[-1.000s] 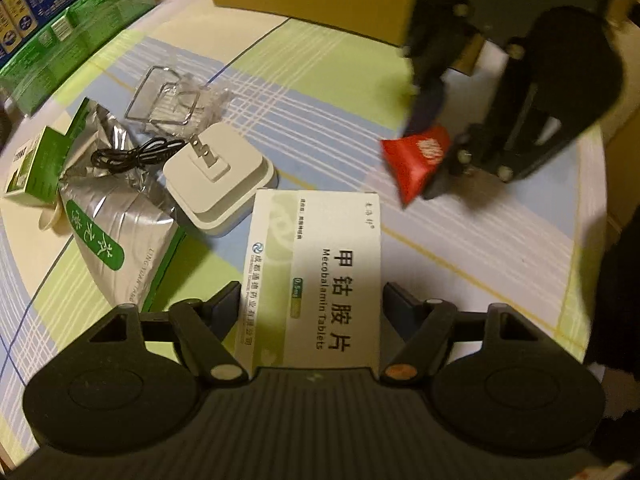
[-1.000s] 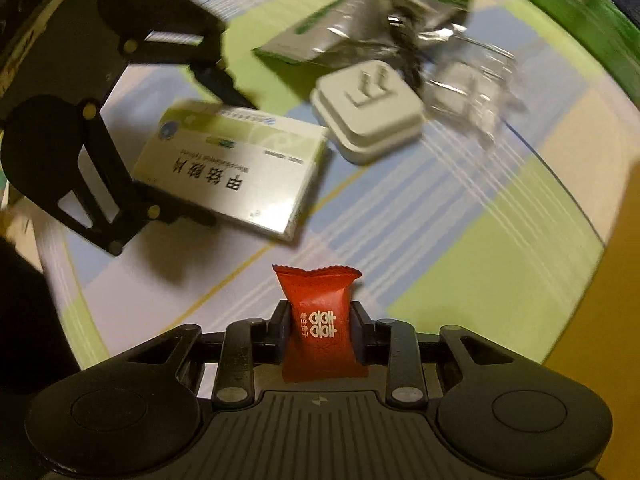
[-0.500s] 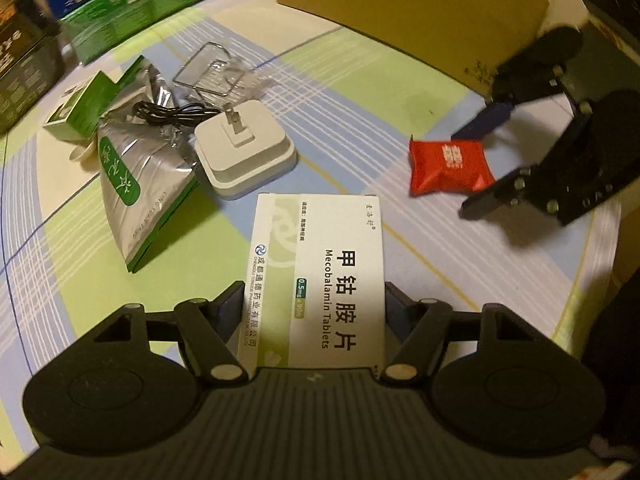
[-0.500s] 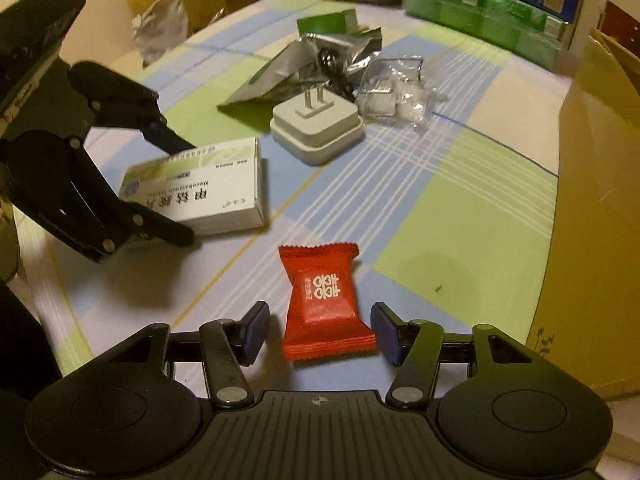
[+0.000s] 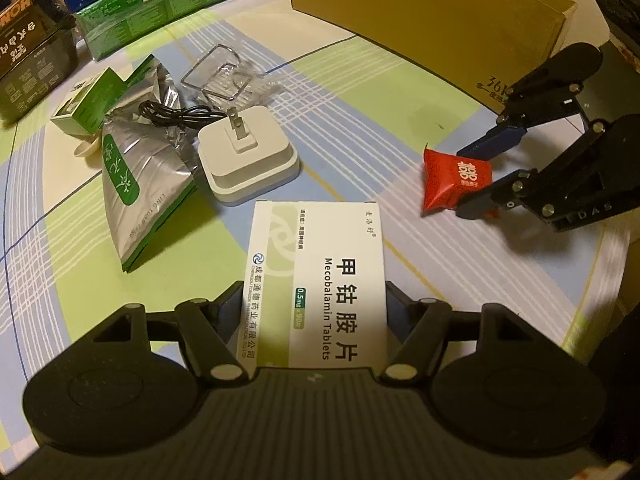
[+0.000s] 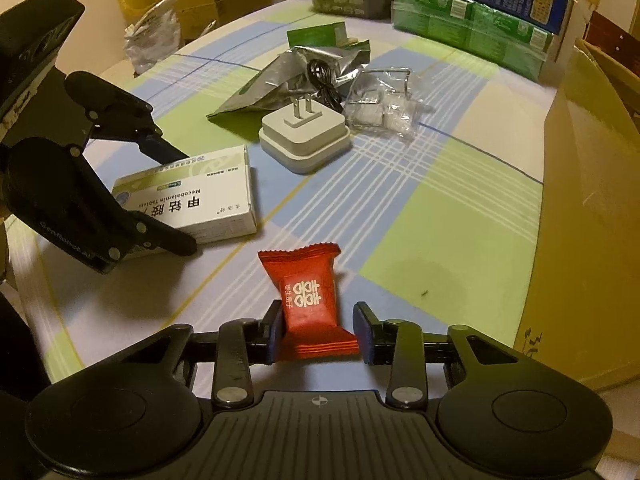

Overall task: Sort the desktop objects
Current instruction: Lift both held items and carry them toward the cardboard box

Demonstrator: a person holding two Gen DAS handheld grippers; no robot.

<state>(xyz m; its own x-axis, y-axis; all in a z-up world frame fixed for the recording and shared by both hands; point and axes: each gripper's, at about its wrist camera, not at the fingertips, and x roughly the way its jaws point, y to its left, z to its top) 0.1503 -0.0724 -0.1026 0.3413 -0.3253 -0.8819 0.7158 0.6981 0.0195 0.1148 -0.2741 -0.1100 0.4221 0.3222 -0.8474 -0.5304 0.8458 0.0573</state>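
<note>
- Red candy point(image 6: 308, 292) in a crimped wrapper sits between the two fingers of the right claw point(image 6: 319, 312), low over the checked surface point(image 5: 380, 100).
- Jaws of the right claw have just been closing around this candy. One pad lies flat against the wrapper, and the other meets only its crimped end, so the claw is clenched on the candy, but not deeply.
- From the left wrist view the candy stands tilted, with one corner raised, between those dark fingers.
- Left claw point(image 5: 315, 294) is clenched on a white and green medicine box point(image 5: 316, 276), with one pad on each long side. The far end of the box points toward a white charger plug point(image 5: 248, 160).
- This plug lies with its two prongs pointing up, just beside the far edge of the medicine box.
- Beside the plug lies a silver pouch point(image 5: 132, 184), and a black cable point(image 5: 176, 114) is coiled on top of it.
- Behind the plug there is a clear plastic packet point(image 5: 224, 76), and a small green box point(image 5: 88, 102) lies behind the pouch.
- Brown cardboard box point(image 5: 420, 12) stands at the far side of the surface, well apart from the candy.
</note>
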